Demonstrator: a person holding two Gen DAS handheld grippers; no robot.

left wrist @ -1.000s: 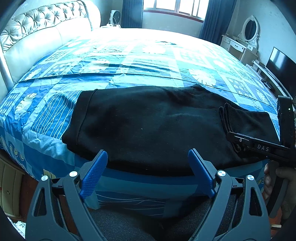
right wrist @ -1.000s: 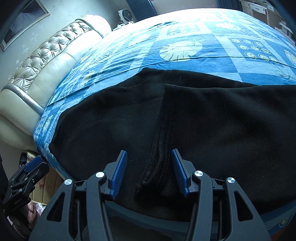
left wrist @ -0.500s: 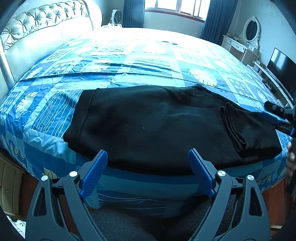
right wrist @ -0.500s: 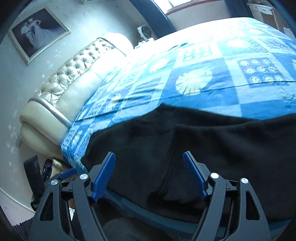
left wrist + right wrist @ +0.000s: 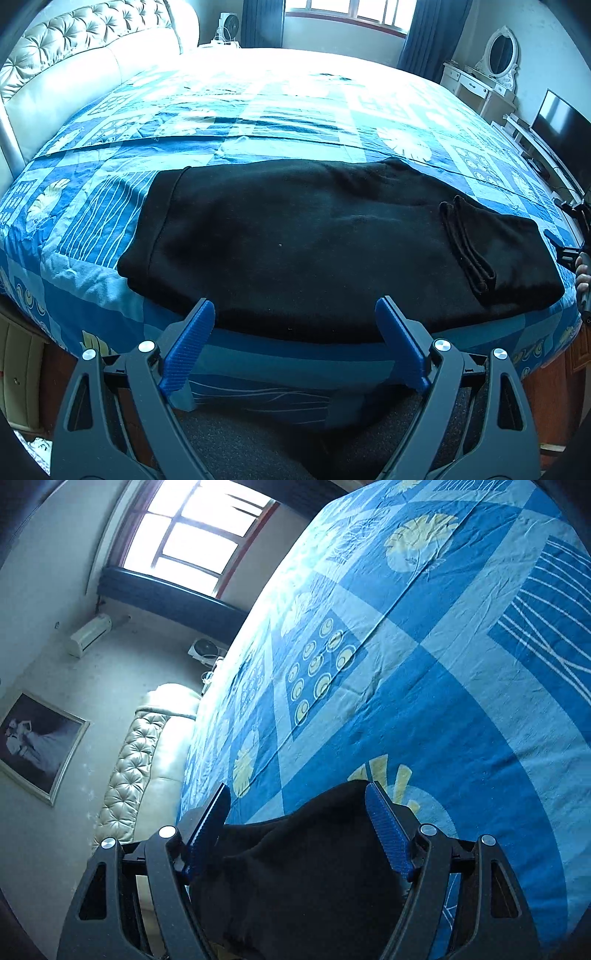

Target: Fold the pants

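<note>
Black pants lie folded lengthwise across the near edge of the bed, waistband at the left, leg cuffs folded back on top at the right. My left gripper is open and empty, just short of the pants' near edge. My right gripper is open, rolled sideways, with the folded right end of the pants between its blue fingers but not pinched. It also shows at the right edge of the left wrist view.
The bed has a blue patterned cover and a tufted cream headboard at the left. A dresser with mirror and a TV stand at the right. A window is at the back.
My right gripper opened off the leg cuffs, drew back to the pants' right end and rolled sideways. The left gripper has barely moved. The pants lie as before.
</note>
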